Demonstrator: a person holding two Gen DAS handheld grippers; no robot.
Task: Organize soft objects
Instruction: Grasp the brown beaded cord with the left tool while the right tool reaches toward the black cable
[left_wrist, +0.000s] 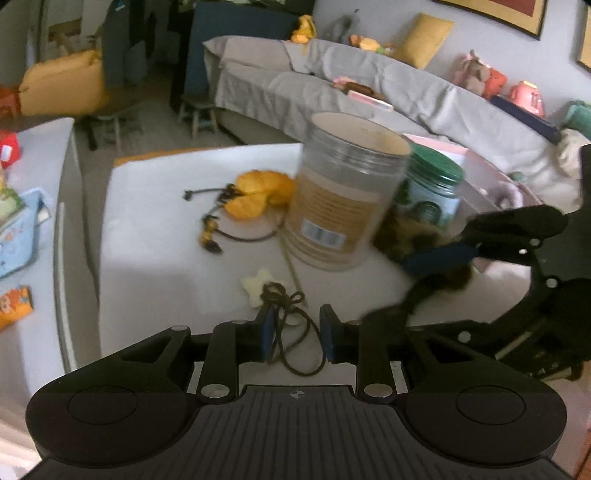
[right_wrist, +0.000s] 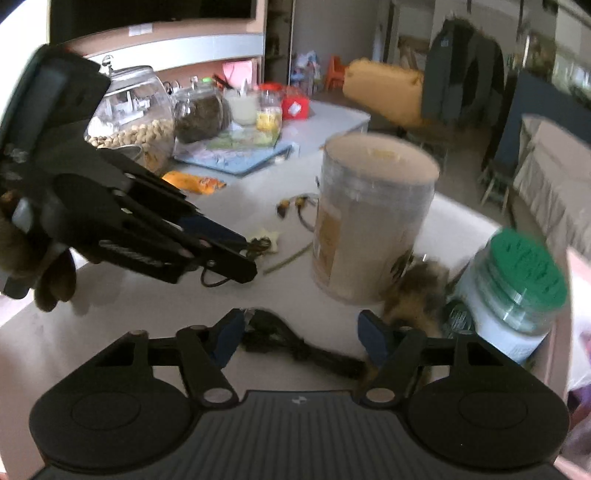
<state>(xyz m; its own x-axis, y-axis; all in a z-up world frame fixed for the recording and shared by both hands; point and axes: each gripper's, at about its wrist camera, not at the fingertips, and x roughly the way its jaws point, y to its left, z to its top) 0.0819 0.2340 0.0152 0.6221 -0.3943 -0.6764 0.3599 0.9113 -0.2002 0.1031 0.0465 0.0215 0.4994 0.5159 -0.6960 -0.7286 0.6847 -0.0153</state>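
Observation:
My left gripper (left_wrist: 297, 334) is open low over the white table (left_wrist: 155, 236), its jaws on either side of a dark brown cord (left_wrist: 291, 332) tied to a small cream star toy (left_wrist: 257, 290). An orange plush with beaded cords (left_wrist: 258, 194) lies farther back. My right gripper (right_wrist: 301, 338) is open over a dark cord (right_wrist: 291, 341); a fuzzy brown plush (right_wrist: 417, 291) touches its right finger. In the left wrist view the right gripper (left_wrist: 443, 258) reaches into that brown plush (left_wrist: 410, 230). The left gripper also shows in the right wrist view (right_wrist: 221, 251).
A tall tan canister (left_wrist: 343, 195) stands mid-table, a green-lidded jar (left_wrist: 432, 184) to its right. A grey sofa (left_wrist: 369, 92) with toys and a yellow cushion lies behind. In the right wrist view, glass jars (right_wrist: 140, 114) and a snack packet (right_wrist: 195, 181) crowd a side table.

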